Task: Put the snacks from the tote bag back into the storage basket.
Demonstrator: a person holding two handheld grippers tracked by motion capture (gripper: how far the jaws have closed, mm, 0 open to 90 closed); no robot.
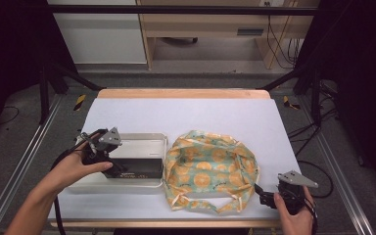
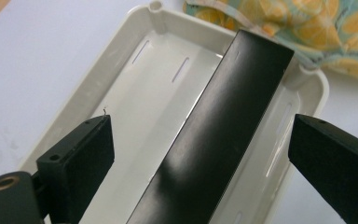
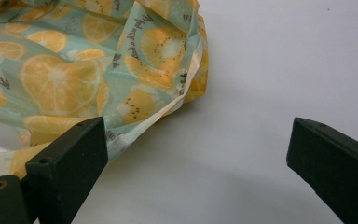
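While the left gripper (image 1: 122, 172) hangs over the white tray (image 1: 142, 138) with its fingers (image 2: 77, 158) spread wide to either side of the black box (image 2: 223, 126), nothing is being held, and that is where I'd expect trouble. That box stands inside the tray, leaning along its length, with one long edge seemingly propped against the tray wall. If the fingers close off-centre, the glossy face could slip between them, or the box could tip flat and knock the light tray sideways across the surface (image 1: 186, 110). A push toward the tray's right end would shove it into the fruit-print bag (image 1: 210, 169), which lies crumpled just beside that end, touching or nearly so.

Further from the tray, past the bag's far side, the right gripper (image 1: 263, 195) sits low at the near edge of the surface, its fingers (image 3: 70, 163) also spread and pinching nothing. The bag's hem lies just by one finger, so a careless closing could snag only a thin fold and drag the whole bag instead of opening it.

As for looks, the box is long, narrow, flat-sided and dark, with a shine that catches the light. The bag is soft, pale green with orange slices, and its mouth is hard to make out.
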